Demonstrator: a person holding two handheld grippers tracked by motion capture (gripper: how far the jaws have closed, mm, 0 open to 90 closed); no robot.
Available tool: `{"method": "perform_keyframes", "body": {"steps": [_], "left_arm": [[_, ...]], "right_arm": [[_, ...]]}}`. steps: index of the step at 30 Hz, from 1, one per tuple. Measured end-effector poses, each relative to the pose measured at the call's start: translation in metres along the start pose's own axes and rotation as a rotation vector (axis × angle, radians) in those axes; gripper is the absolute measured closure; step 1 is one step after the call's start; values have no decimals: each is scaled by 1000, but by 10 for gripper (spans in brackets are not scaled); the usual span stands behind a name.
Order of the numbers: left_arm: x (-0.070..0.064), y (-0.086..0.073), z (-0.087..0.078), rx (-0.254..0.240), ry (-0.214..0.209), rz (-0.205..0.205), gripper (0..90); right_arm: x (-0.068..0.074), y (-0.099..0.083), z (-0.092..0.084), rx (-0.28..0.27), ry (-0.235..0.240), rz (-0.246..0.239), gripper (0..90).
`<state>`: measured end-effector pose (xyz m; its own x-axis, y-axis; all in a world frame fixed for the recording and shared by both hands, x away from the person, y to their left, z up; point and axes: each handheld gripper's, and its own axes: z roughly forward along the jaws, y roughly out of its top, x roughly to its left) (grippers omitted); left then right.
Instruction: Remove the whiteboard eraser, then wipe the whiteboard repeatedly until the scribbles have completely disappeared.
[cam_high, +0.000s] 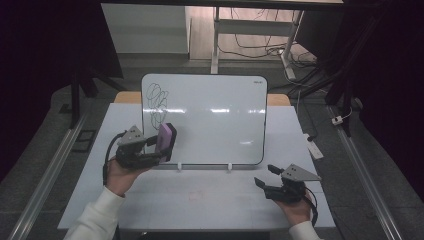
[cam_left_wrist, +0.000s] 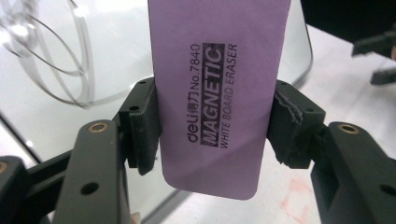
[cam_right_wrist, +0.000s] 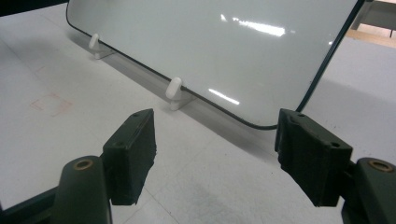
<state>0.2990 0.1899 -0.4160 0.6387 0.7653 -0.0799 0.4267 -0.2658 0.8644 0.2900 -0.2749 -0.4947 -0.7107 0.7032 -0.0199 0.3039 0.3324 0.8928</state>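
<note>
Up on the left, the left hand-held gripper (cam_high: 159, 147) pinches a purple whiteboard eraser (cam_high: 166, 140) by its long edges, holding it against the lower left part of the whiteboard (cam_high: 215, 120), just below a black scribble (cam_high: 156, 102). Its label reads "MAGNETIC WHITE BOARD ERASER". The whiteboard leans upright on small white feet (cam_right_wrist: 173, 92) on the white counter (cam_high: 210, 200). At near right, the right hand-held gripper (cam_high: 267, 176) hovers with jaws spread and holds nothing.
</note>
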Motion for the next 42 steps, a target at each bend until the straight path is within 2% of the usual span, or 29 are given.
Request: {"method": "perform_keyframes", "body": {"steps": [8,17,21,23,28,34,42], "left_arm": [[16,30,-13,-29,49,-21,409],[30,45,-18,-35,96,-42,409],[40,56,-18,-38,127,-55,409],[43,61,-18,-36,148,-47,409],[55,74,-13,-25,196,-49,409],[68,80,-4,-7,245,-56,409],[78,81,11,23,276,-64,409]], "right_arm": [[-1,0,-1,3,-5,-2,287],[0,0,0,1,-5,-3,287],[1,0,1,5,-2,-4,287],[1,1,1,5,-2,-5,287],[1,0,2,8,0,-2,287],[0,-1,3,12,3,-1,287],[1,-1,4,14,5,-1,287]]}}
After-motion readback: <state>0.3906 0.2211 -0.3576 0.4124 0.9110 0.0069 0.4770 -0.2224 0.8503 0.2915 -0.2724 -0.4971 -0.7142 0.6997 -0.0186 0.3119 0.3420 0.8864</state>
